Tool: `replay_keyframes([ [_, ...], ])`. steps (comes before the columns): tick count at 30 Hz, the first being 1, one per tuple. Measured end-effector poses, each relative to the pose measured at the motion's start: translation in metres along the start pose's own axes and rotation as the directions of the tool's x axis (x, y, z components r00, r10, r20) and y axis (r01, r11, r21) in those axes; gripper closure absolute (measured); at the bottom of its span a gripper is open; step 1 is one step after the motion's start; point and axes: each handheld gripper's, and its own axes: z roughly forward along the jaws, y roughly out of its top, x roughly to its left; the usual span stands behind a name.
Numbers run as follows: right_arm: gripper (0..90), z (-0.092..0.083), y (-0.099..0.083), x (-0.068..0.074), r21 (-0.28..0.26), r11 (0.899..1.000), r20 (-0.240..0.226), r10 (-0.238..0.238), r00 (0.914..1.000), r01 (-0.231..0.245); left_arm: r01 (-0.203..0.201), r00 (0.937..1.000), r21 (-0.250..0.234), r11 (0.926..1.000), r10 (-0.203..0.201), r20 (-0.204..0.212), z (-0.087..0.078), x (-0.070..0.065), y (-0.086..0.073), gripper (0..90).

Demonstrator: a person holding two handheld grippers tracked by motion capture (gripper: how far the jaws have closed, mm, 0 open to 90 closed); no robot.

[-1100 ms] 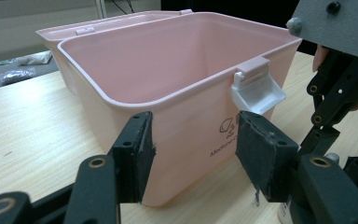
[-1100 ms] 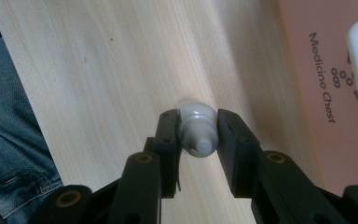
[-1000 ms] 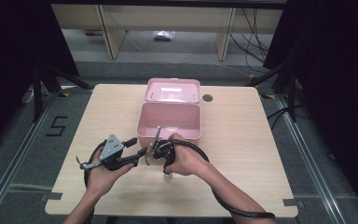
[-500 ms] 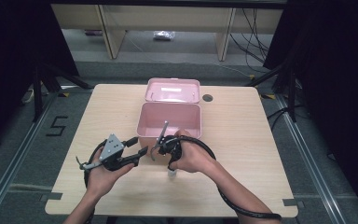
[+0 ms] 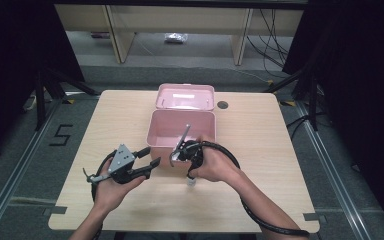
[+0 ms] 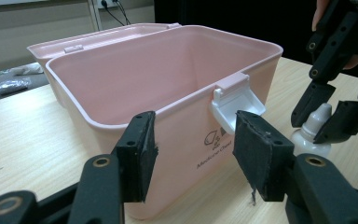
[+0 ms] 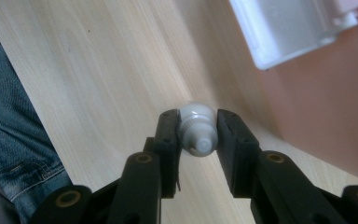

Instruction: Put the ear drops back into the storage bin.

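Note:
An open pink box (image 5: 153, 131) stands mid-table, its lid (image 5: 185, 96) laid back behind it. My left gripper (image 5: 151, 157) sits at the box's front left corner. Its pads (image 6: 140, 154) stand apart before the box's front wall (image 6: 186, 135); the jaws have just been closing a little with nothing pressed between them. A white latch (image 6: 235, 100) hangs on that wall. My right gripper (image 5: 192, 175) points down in front of the box, shut on a small white bottle (image 7: 196, 114) at its neck. The bottle (image 6: 310, 135) hangs just over the table.
The wooden table (image 5: 280, 165) has bare room on both sides of the box. A dark round hole (image 5: 222, 105) lies at the back right of the lid. The person's jeans (image 7: 23, 140) mark the near table edge.
My right hand has lifted slightly and shifted right with the bottle in its jaws. The left hand has stayed where it was.

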Motion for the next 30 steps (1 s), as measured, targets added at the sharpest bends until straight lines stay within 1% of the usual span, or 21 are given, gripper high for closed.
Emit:
replay_keyframes([
  [2,71.3,-0.002,-0.002,-0.002,-0.007,1.000,-0.004,-0.002,1.0000,0.002,-0.002,1.0000,0.000,1.0000,0.002,0.003,0.000,-0.001,0.000,48.1],
  [3,71.3,-0.003,-0.002,-0.002,-0.004,1.000,-0.002,0.012,0.9999,-0.012,-0.002,1.0000,0.000,1.0000,0.002,0.005,0.001,-0.001,0.001,48.6],
  [4,71.3,-0.003,-0.003,-0.004,-0.011,1.000,-0.001,-0.004,1.0000,0.004,-0.004,1.0000,0.002,1.0000,0.004,0.007,0.001,-0.002,0.001,49.1],
  [6,71.3,-0.005,-0.004,-0.004,-0.014,1.000,-0.002,0.016,0.9999,-0.016,-0.014,0.9998,0.000,0.9999,0.014,0.011,0.001,-0.003,0.001,50.9],
  [7,71.3,-0.005,-0.005,-0.006,-0.016,1.000,-0.007,0.002,1.0000,-0.003,-0.013,0.9997,-0.012,0.9998,0.013,0.021,0.003,-0.003,0.001,52.0],
  [8,71.3,-0.006,-0.005,-0.006,-0.016,1.000,-0.004,0.009,1.0000,-0.009,-0.020,0.9996,0.004,0.9998,0.019,0.019,0.002,-0.005,0.002,53.4],
  [11,71.3,-0.009,-0.007,-0.006,-0.017,0.999,-0.005,0.028,0.9996,-0.028,-0.031,0.9988,0.006,0.9995,0.030,0.038,0.003,-0.008,0.003,61.2],
  [12,71.3,-0.009,-0.007,-0.007,-0.015,1.000,-0.004,0.012,0.9999,-0.012,-0.029,0.9985,0.009,0.9996,0.028,0.046,0.003,-0.009,0.003,63.8],
  [14,71.3,-0.011,-0.007,-0.006,-0.008,0.999,-0.005,0.036,0.9993,-0.036,-0.028,0.9978,0.007,0.9996,0.028,0.059,0.005,-0.011,0.004,68.9],
  [17,71.3,-0.013,-0.008,-0.007,-0.009,0.999,-0.003,0.041,0.9991,-0.041,-0.033,0.9966,0.016,0.9993,0.032,0.076,0.007,-0.014,0.005,77.4],
  [19,71.3,-0.012,-0.010,-0.009,-0.025,0.999,-0.007,0.037,0.9993,-0.038,-0.032,0.9954,0.018,0.9993,0.030,0.091,0.009,-0.016,0.006,82.9],
  [20,71.3,-0.014,-0.010,-0.009,-0.016,0.999,0.002,0.047,0.9989,-0.047,-0.029,0.9948,0.017,0.9994,0.027,0.099,0.010,-0.017,0.006,85.0],
  [21,71.3,-0.014,-0.010,-0.011,-0.019,0.999,0.004,0.027,0.9996,-0.027,-0.031,0.9941,0.024,0.9992,0.028,0.105,0.011,-0.018,0.007,86.7],
  [22,71.3,-0.015,-0.011,-0.009,-0.017,0.998,0.001,0.054,0.9985,-0.054,-0.024,0.9933,0.020,0.9995,0.022,0.113,0.013,-0.018,0.007,87.6],
  [23,71.3,-0.016,-0.011,-0.010,-0.023,0.999,0.001,0.049,0.9988,-0.049,-0.028,0.9933,0.034,0.9990,0.024,0.113,0.013,-0.018,0.007,87.8],
  [25,71.3,-0.017,-0.012,-0.012,-0.028,0.999,0.009,0.043,0.9990,-0.043,-0.029,0.9929,0.036,0.9989,0.024,0.117,0.015,-0.019,0.007,87.8],
  [26,71.3,-0.018,-0.013,-0.011,-0.020,0.997,-0.002,0.070,0.9975,-0.070,-0.029,0.9926,0.034,0.9990,0.024,0.119,0.016,-0.020,0.006,87.5],
  [27,71.4,-0.019,-0.013,-0.011,-0.013,0.997,0.002,0.072,0.9974,-0.072,-0.034,0.9923,0.028,0.9990,0.030,0.120,0.017,-0.021,0.007,87.4],
  [28,71.4,-0.019,-0.014,-0.013,-0.026,0.999,0.011,0.048,0.9988,-0.048,-0.040,0.9914,0.020,0.9990,0.037,0.125,0.018,-0.022,0.007,87.3],
  [29,71.4,-0.020,-0.013,-0.012,-0.015,0.998,0.014,0.059,0.9982,-0.058,-0.044,0.9907,0.013,0.9990,0.042,0.129,0.019,-0.022,0.007,87.1],
  [30,71.4,-0.020,-0.014,-0.012,-0.023,0.997,0.003,0.074,0.9973,-0.074,-0.051,0.9910,0.015,0.9986,0.049,0.125,0.020,-0.023,0.008,87.1],
])
